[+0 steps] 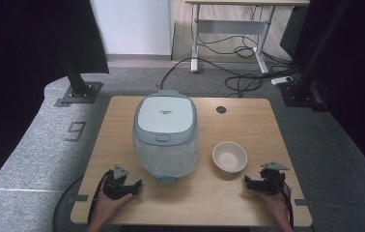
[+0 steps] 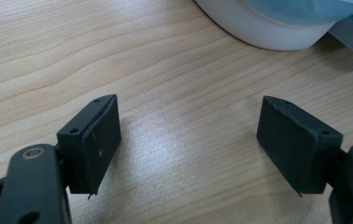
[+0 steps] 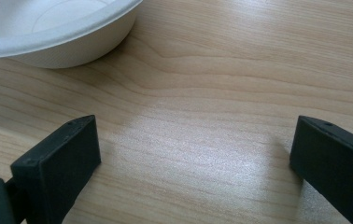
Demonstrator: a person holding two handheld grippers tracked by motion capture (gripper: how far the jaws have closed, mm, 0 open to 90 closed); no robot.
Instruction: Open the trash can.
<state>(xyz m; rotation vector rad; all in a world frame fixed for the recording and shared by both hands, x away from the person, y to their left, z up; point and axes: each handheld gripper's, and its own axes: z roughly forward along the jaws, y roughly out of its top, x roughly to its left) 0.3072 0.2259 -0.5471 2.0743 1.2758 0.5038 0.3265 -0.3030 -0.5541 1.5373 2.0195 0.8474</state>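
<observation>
The left gripper [image 1: 133, 186] is held low over the table [image 1: 248, 121] w/ jaws spread, nothing between them; the rice cooker [image 1: 166, 133] (lid shut) is just ahead. The right gripper [image 1: 249, 182] is likewise held w/ jaws spread wide & empty, near the white bowl [image 1: 229, 157].

Left black two-jaw tool [image 1: 133, 186]: held in the person's left hand [image 1: 109, 203] at the near left, low over the tabletop, jaws spread wide with nothing between them. Right black two-jaw tool [image 1: 249, 182]: held in the right hand [image 1: 274, 202] at the near right, low, jaws likewise wide apart and empty.
</observation>
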